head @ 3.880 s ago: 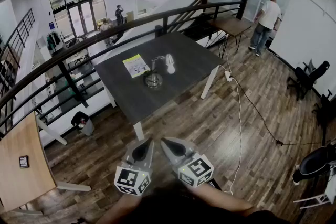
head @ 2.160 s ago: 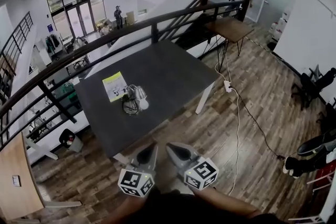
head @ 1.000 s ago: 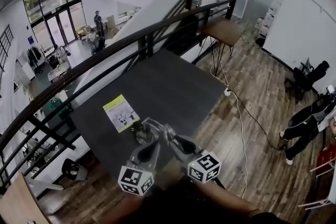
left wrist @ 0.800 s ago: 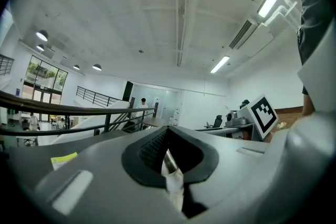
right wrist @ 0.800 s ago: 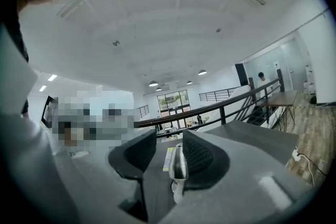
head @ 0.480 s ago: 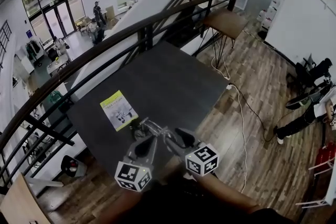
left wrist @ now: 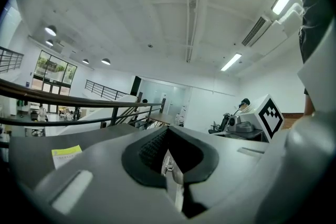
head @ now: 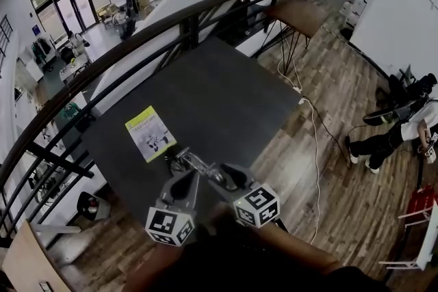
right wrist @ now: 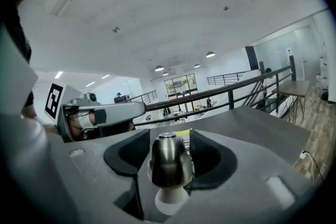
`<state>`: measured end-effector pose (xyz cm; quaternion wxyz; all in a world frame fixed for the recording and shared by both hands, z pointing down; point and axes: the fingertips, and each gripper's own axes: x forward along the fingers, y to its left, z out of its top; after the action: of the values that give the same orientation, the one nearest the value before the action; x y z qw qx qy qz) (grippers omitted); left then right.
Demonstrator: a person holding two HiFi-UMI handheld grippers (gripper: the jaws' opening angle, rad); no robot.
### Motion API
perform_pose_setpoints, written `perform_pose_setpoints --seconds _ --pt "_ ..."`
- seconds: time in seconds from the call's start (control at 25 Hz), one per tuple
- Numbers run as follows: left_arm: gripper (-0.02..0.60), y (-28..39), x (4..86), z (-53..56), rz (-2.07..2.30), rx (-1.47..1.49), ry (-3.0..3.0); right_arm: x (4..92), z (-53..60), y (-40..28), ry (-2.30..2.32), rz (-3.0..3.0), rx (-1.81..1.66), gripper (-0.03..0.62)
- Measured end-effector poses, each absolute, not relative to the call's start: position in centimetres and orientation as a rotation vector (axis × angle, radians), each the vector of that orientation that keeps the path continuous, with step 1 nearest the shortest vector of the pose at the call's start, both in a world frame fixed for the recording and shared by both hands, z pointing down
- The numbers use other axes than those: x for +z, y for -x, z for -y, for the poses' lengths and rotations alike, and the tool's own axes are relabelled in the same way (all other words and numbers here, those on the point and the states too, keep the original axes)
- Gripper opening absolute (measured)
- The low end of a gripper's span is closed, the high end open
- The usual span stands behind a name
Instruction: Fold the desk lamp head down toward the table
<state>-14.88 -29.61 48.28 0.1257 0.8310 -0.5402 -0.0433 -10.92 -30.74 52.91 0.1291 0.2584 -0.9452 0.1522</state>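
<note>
Left tongs (head: 183, 184) and right tongs (head: 220, 174), previously short of the table (head: 226, 99), are reaching its desk lamp (head: 195, 162): the left is pinching the lamp arm (left wrist: 169, 165), while the right has just been opening wide around the lamp head (right wrist: 169, 165). Grip squarely before pivoting downward.

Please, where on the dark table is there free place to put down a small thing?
The whole far half and right side of the table are bare, beyond the yellow leaflet. The near edge is crowded: the desk lamp stands there, with the left gripper and right gripper at it.
</note>
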Motion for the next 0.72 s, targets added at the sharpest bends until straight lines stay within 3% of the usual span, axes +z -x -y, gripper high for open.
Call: perform_pose_setpoints --seconds 0.72 --pt "0.000 15.7 49.2 29.1 1.596 -0.108 -2.386 56.6 29.5 10.1 -0.705 2.608 0.346 0.205"
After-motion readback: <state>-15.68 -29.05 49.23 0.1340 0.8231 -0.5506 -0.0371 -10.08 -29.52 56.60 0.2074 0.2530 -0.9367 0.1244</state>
